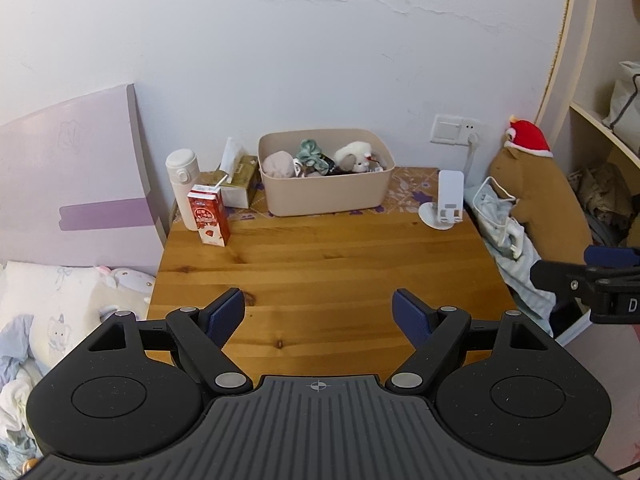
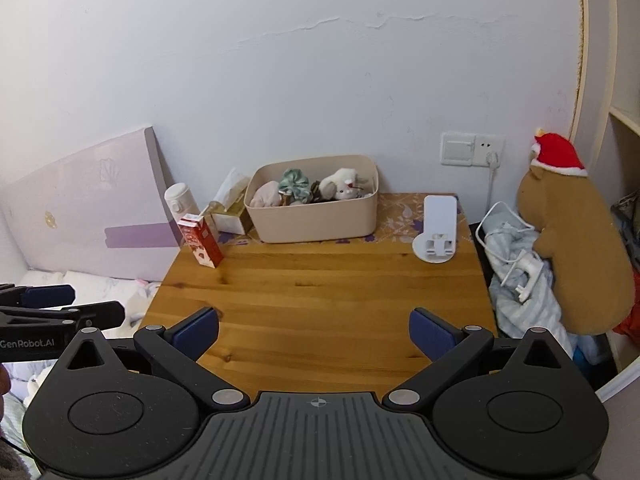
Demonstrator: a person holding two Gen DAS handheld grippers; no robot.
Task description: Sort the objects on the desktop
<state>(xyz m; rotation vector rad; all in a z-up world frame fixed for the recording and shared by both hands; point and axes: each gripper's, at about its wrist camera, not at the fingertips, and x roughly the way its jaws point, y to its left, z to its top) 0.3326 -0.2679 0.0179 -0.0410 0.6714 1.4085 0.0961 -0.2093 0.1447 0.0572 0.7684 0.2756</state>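
A beige bin (image 1: 326, 194) (image 2: 316, 218) stands at the back of the wooden table (image 1: 320, 272) (image 2: 320, 292), filled with soft toys and scrunchies. Left of it are a tissue box (image 1: 238, 184) (image 2: 230, 214), a white flask (image 1: 182, 186) (image 2: 180, 202) and a red milk carton (image 1: 209, 214) (image 2: 200, 246). A white phone stand (image 1: 446, 202) (image 2: 436, 228) sits at the back right. My left gripper (image 1: 319, 312) hovers open over the table's near edge, holding nothing. My right gripper (image 2: 314, 330) is likewise open and empty, also over the near edge.
A brown plush (image 1: 536, 200) (image 2: 576, 248) in a red hat leans right of the table over light-blue cloth and a white cable. A bed with pillows lies to the left, below a lilac headboard. A shelf unit stands far right. A wall socket is behind the phone stand.
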